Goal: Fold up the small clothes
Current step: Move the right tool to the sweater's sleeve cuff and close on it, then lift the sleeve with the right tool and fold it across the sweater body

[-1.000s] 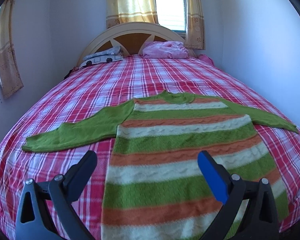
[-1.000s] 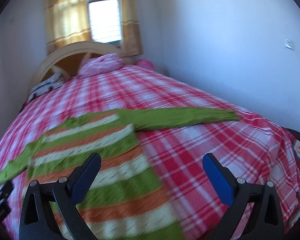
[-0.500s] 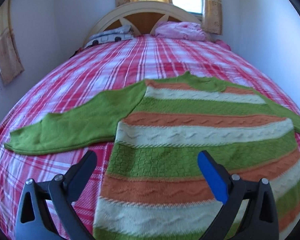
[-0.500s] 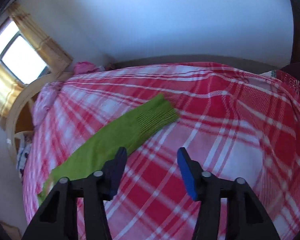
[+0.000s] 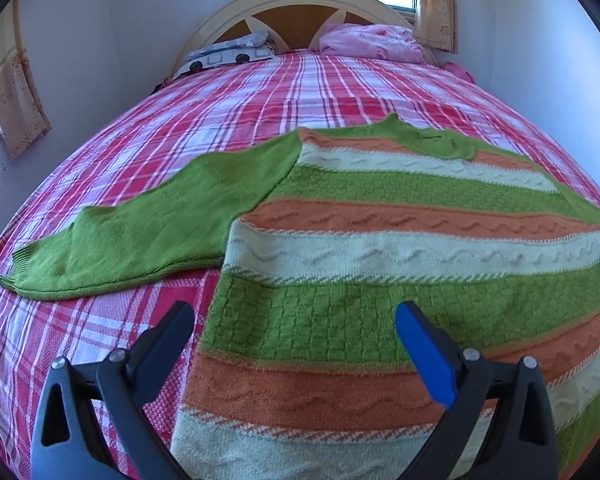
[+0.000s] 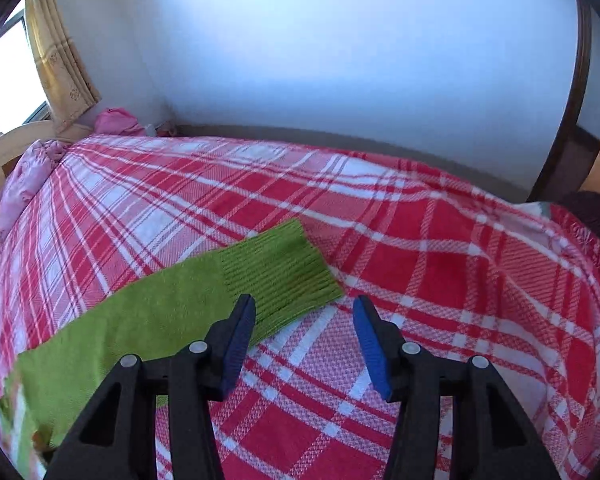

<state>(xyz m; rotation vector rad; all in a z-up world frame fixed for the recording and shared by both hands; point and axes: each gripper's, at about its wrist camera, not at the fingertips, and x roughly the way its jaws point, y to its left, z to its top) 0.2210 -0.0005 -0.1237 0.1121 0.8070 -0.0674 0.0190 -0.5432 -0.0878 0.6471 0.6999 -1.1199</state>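
**A:** Two grippers up, and neither one has grabbed anything. Your left gripper (image 5: 296,334) is spread wide over the lower left side of the sweater (image 5: 380,264), one finger over the plaid bedspread (image 5: 236,120) and the blue-padded one over the green knit band. Nothing pinched.

**B:** And the right one?

**A:** Your right gripper (image 6: 304,334) sits about half open, jaws apart with only bedspread showing in the gap. The ribbed cuff (image 6: 280,276) of the green sleeve lies just ahead of the left finger, not clamped.

**B:** Where's the sweater overall?

**A:** Flat on the bed, spread out, neck toward the headboard (image 5: 300,8). Green, orange and cream stripes, one green sleeve (image 5: 140,236) stretched out to the side in your left view.

**B:** Any tags or writing you can read?

**A:** Nope. There's a small dark mark at the collar (image 5: 430,136), too tiny to read. The patterned pillow (image 5: 228,54) by the pink pillow (image 5: 368,42) has shapes on it, no legible text.
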